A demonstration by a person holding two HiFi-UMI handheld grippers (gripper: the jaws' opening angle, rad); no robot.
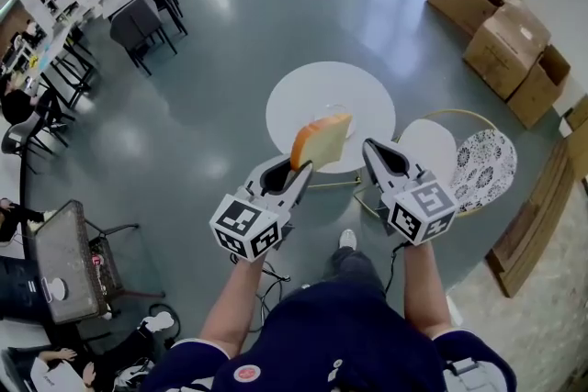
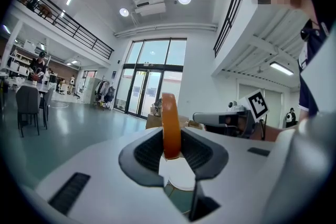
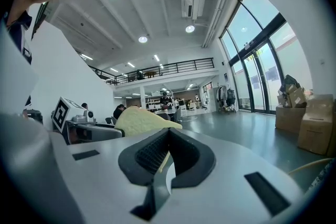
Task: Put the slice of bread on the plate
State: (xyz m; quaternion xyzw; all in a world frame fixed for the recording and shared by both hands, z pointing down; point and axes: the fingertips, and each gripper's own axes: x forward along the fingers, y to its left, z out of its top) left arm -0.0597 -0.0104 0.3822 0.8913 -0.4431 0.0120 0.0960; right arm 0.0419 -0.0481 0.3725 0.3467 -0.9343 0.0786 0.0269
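Nearest the lens is the person's navy shirt [image 1: 340, 344], with both bare forearms reaching forward from it. At the left, the left claw [image 1: 300, 172] is clamped on the slice of bread [image 1: 322, 140]. Its ribbed pads pinch the lower crust at a middling width, and the slice stands on edge and tilted above the jaws. In the head view it hangs over the near edge of the round white desk [image 1: 303, 96], held in the air and touching nothing else. To the right, the right claw [image 1: 370, 147] has its jaws closed together with nothing between them, beside the desk's near right edge. Further right, off the desk and inside a gold ring [image 1: 459, 113], lie a white disc [image 1: 427, 147] and a patterned disc [image 1: 485, 162]. Either could be the plate, and I cannot tell which from here, nor whether a faint mark near the desk's middle is one. The step in hand looks like the carry, so the job is roughly half done. To finish well, the pinch should stay firm on the way to the plate, since a soft slice gripped by one corner can sag or tear. The slice then needs lowering until its free edge touches the plate and the wrist rolling to lay it flat. Only then should the jaws open, with the empty claw kept clear of the path.
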